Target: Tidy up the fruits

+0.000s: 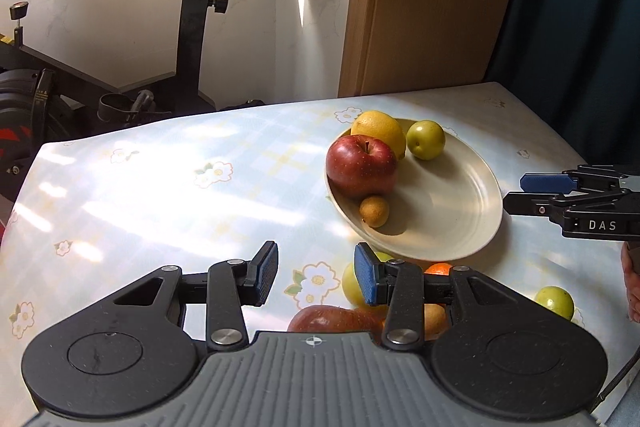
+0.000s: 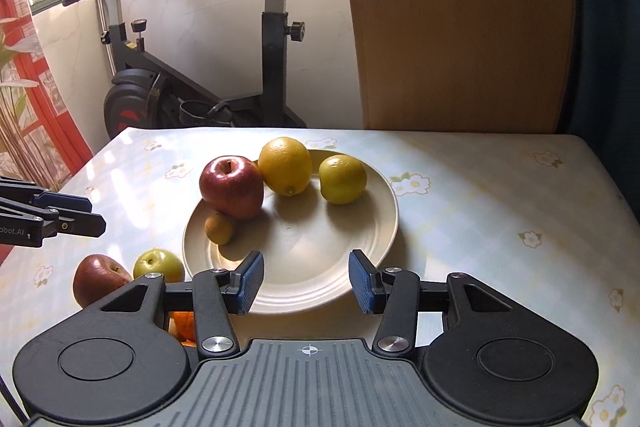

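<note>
A cream plate (image 1: 452, 223) (image 2: 320, 267) on the flowered table holds a red apple (image 1: 360, 165) (image 2: 231, 187), a yellow citrus (image 1: 378, 131) (image 2: 285, 165), a green fruit (image 1: 425, 139) (image 2: 342, 179) and a small brown fruit (image 1: 374, 211) (image 2: 218, 228). On the cloth near the plate lie a second red apple (image 1: 332, 319) (image 2: 98, 279), a green fruit (image 1: 352, 283) (image 2: 158, 265), an orange fruit (image 1: 438, 269) (image 2: 184, 323) and another green fruit (image 1: 555, 302). My left gripper (image 1: 316, 279) (image 2: 88, 215) is open above the loose fruits. My right gripper (image 2: 306, 281) (image 1: 516, 193) is open at the plate's near rim.
An exercise bike (image 2: 192, 75) stands beyond the table's far edge. A wooden panel (image 2: 460, 19) and a dark curtain (image 1: 580, 7) stand at the back right. The table edge (image 2: 612, 179) runs close on the right.
</note>
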### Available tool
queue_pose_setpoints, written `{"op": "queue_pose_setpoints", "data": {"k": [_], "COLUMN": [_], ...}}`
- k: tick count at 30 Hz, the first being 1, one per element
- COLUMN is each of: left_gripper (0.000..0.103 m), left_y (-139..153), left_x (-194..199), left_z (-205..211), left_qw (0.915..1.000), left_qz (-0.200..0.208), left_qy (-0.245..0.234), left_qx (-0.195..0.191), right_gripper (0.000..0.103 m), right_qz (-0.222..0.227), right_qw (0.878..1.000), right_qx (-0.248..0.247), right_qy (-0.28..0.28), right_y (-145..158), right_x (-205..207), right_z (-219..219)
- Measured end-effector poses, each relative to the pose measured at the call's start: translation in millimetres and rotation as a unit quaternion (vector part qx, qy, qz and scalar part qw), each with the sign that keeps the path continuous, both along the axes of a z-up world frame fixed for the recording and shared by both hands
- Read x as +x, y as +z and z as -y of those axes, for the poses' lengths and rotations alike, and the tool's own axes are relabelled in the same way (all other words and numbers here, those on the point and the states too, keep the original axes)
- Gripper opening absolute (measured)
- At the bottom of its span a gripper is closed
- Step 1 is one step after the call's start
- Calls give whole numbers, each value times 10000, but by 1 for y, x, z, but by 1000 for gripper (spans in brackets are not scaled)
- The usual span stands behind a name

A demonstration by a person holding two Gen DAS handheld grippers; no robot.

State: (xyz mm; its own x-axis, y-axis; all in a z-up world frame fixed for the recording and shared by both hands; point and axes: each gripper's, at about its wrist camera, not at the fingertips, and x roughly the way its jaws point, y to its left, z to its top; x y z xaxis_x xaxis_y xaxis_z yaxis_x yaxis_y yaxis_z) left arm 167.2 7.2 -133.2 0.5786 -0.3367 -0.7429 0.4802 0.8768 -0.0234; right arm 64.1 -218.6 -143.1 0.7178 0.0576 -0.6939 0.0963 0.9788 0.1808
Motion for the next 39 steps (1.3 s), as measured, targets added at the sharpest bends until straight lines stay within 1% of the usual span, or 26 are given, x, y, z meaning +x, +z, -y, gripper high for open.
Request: {"op": "queue_pose_setpoints", "data": {"k": [4,8,15,21,24,27,32,36,39], "left_gripper": [44,44,45,45,45,45,47,48,48], "left_y": [0,-4,-17,-25,-28,-30,-30,-33,-36], "left_x": [-5,-8,6,10,9,8,-1,-13,-22], "left_z": [-10,-19,-26,-23,-26,-34,-44,-53,-65], "left_qw": [10000,9999,9966,9938,9927,9894,9856,9845,9813], "left_qz": [-13,-105,-498,-795,-897,-1101,-1331,-1454,-1512], "left_qy": [12,78,468,478,451,491,401,416,487], "left_qx": [-17,-113,-450,-612,-668,-810,-965,-891,-1085], "right_gripper": [44,44,44,44,44,44,44,44,44], "right_qz": [-89,-126,-237,-293,-306,-331,-325,-313,-326], "right_qw": [9999,9999,9996,9994,9992,9988,9979,9963,9936], "right_qx": [21,104,174,155,136,84,36,-22,-140], "right_qy": [63,35,23,135,234,356,557,803,1068], "right_y": [-2,-3,-7,-8,-9,-9,-6,-2,0], "right_x": [-5,-6,-9,-9,-9,-9,-12,-11,-11], "right_z": [-12,-19,-28,-38,-44,-52,-64,-78,-92]}}
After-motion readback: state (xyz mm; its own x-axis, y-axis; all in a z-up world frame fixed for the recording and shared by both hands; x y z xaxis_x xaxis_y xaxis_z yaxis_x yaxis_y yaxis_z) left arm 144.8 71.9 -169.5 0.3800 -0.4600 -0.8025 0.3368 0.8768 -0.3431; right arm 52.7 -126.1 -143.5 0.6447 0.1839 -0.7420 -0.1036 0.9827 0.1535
